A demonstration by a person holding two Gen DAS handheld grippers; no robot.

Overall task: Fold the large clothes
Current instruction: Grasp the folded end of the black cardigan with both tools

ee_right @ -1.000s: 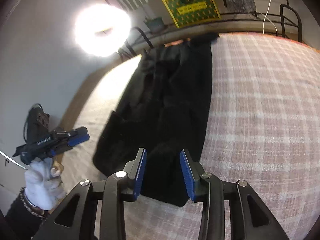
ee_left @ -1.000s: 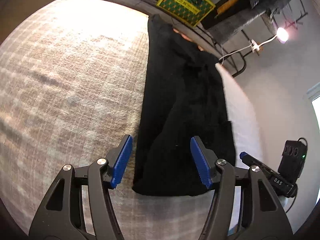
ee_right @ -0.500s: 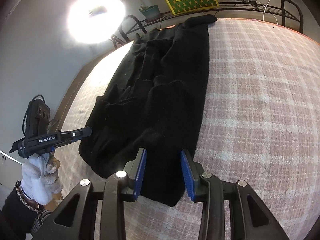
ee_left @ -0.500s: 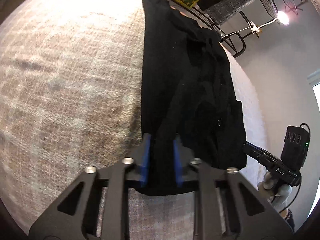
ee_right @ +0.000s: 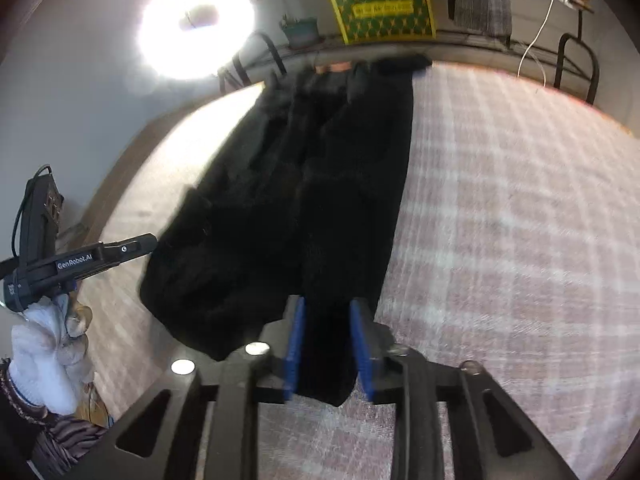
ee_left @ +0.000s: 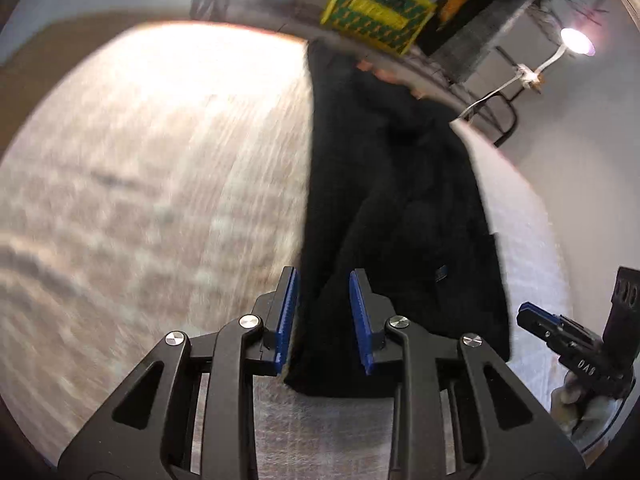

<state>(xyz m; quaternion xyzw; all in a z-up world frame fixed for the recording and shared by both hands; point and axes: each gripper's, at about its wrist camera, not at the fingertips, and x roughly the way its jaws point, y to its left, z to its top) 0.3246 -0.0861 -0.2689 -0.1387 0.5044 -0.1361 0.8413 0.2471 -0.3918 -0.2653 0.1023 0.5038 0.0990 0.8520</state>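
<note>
A long black garment (ee_left: 396, 216) lies lengthwise on the checked bed cover (ee_left: 140, 200), folded into a narrow strip. It also shows in the right wrist view (ee_right: 312, 208). My left gripper (ee_left: 322, 316) holds the garment's near left corner between its blue pads, jaws narrowed around the cloth. My right gripper (ee_right: 326, 340) holds the near right corner between its blue pads. Each gripper shows in the other's view, the right one (ee_left: 560, 332) and the left one (ee_right: 80, 260), at the garment's near end.
A yellow-green patterned bag (ee_left: 376, 8) and a metal rack stand beyond the far end of the bed. A bright ring lamp (ee_right: 196, 24) stands at the far left. A small lamp (ee_left: 576, 40) shines by the right wall. A gloved hand (ee_right: 48, 344) holds the left gripper.
Both grippers have closed in on the garment's near corners. The views have tilted up and blurred, and the near hem has lifted off the bed.
</note>
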